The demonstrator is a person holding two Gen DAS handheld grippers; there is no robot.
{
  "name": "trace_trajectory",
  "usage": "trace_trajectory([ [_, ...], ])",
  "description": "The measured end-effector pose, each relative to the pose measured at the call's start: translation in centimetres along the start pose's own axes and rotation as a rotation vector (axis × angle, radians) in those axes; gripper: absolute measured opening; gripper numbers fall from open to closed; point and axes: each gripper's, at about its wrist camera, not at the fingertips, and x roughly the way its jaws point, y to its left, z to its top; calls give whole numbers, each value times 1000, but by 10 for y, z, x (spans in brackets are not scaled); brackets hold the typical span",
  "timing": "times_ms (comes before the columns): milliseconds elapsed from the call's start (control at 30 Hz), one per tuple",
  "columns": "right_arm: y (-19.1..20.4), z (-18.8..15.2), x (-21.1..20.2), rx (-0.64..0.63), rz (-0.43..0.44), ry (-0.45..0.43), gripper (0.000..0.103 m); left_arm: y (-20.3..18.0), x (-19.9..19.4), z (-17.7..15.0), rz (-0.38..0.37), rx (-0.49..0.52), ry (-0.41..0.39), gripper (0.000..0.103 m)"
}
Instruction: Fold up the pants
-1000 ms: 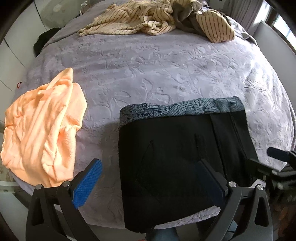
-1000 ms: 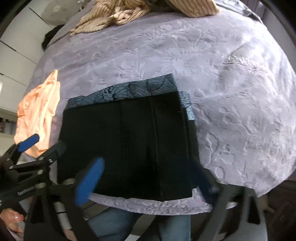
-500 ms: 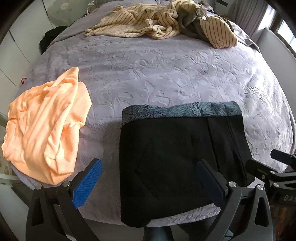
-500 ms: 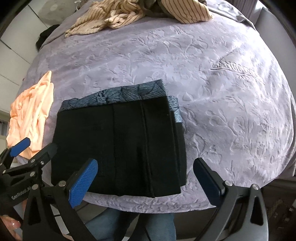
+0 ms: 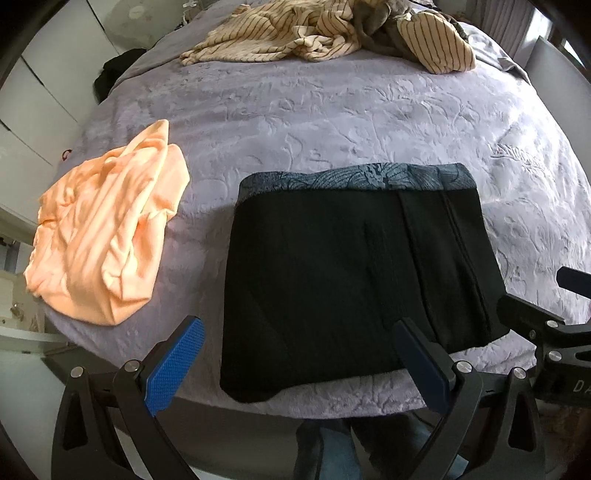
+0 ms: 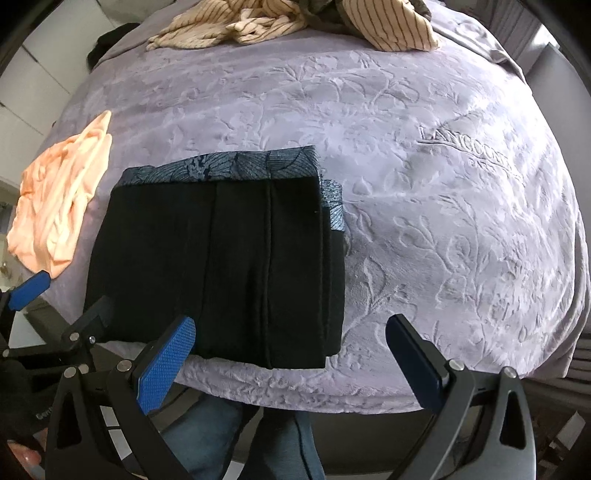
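Black pants (image 5: 343, 273) with a blue-grey patterned waistband lie folded into a flat rectangle near the front edge of the bed; they also show in the right wrist view (image 6: 221, 258). My left gripper (image 5: 295, 365) is open and empty, held just off the bed's front edge in front of the pants. My right gripper (image 6: 291, 365) is open and empty, in front of the pants' right part. Neither gripper touches the cloth. The right gripper's body shows at the right edge of the left wrist view.
An orange garment (image 5: 107, 236) lies crumpled at the bed's left edge. A pile of striped beige clothes (image 5: 325, 33) lies at the far side. The bed has a lilac embossed cover (image 6: 424, 206). The person's legs in jeans (image 6: 258, 439) are below the bed edge.
Both grippers have drawn back toward the front edge and risen a little, so the folded pants sit farther from them. The pants have not moved.
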Motion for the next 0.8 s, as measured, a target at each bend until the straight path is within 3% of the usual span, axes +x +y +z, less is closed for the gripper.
trace_trajectory([
  [800,-2,-2,-7,-45,11,-9,103,-10,-8,0,43,-19,6,103],
])
